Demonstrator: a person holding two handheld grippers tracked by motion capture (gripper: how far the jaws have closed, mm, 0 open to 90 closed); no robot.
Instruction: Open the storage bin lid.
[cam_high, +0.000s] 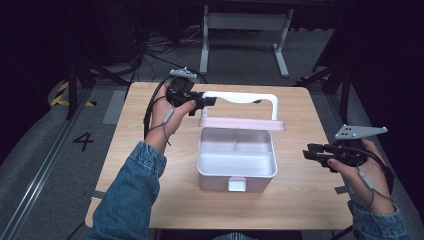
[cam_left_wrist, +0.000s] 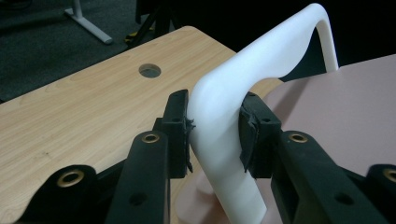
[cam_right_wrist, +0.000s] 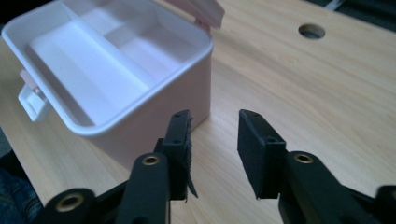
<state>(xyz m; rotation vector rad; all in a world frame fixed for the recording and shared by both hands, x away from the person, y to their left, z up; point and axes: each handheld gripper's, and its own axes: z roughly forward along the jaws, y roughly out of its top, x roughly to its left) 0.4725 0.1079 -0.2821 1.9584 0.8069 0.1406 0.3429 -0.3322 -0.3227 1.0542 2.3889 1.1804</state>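
At the middle of the wooden table (cam_high: 150, 180) stands a pink box (cam_high: 237, 160) with its lid (cam_high: 242, 123) swung back to the far side. Its white tray (cam_right_wrist: 88, 65), split into compartments, holds nothing visible. The left gripper (cam_left_wrist: 215, 133) is clamped on the lid's white handle (cam_left_wrist: 261, 65) at its left corner. To the right of the box, the right gripper (cam_right_wrist: 212, 149) hovers with jaws apart, nothing between them.

Table: light wooden table (cam_high: 150, 165) is standing on grey floor.
On it: 1 open pink box (cam_high: 236, 172) is sitting near the middle.
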